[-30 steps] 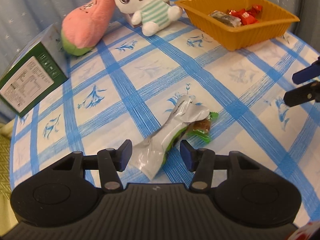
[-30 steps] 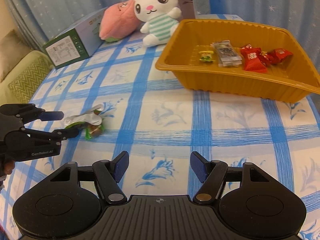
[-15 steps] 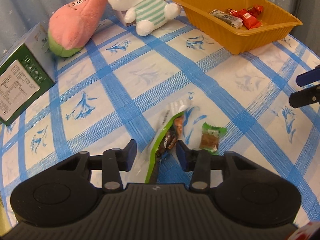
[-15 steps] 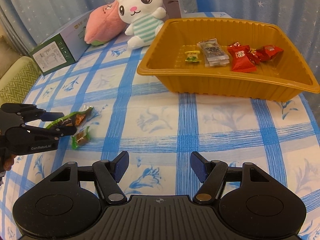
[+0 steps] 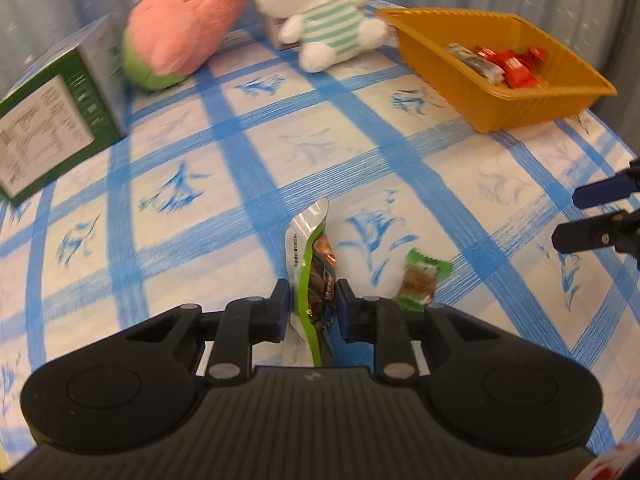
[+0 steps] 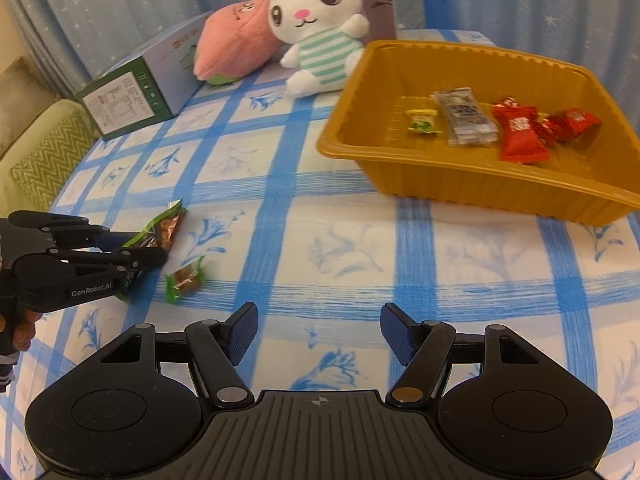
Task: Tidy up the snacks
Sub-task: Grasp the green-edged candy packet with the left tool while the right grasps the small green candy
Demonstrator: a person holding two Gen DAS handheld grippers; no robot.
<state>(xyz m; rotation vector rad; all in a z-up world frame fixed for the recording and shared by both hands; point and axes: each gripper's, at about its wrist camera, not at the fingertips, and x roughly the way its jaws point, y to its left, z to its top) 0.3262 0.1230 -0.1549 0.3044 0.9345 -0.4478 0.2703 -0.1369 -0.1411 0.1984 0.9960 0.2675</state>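
Since a second ago your left gripper [image 5: 311, 300] has closed in on the long green snack packet [image 5: 313, 276], which was lying flat between spread fingers and now stands on edge, pinched between the two pads.

Left gripper: fingers narrow, clamped on the lower half of the packet; its upper end sticks out forward past the fingertips. Seen from the right wrist, the same gripper [image 6: 138, 248] grips the packet [image 6: 160, 232] near the checked tablecloth [image 6: 344, 248].

Small green-wrapped candy [image 5: 420, 280]: lies on the cloth just to the right of your left fingers, not touching the packet. In the right view it [image 6: 186, 278] sits ahead and to the left of your right fingers.

Right gripper [image 6: 318, 332]: fingers wide apart, nothing between them, over bare cloth.

Orange tray [image 6: 472, 176]: ahead and right of your right fingers. Contents: one yellow-green candy [image 6: 422, 122], one clear flat packet [image 6: 466, 118], red wrapped snacks [image 6: 520, 132].

Beyond both sets of fingers, at the far side: white plush rabbit [image 6: 316, 32], pink plush [image 6: 236, 48], green and white carton [image 6: 132, 98].
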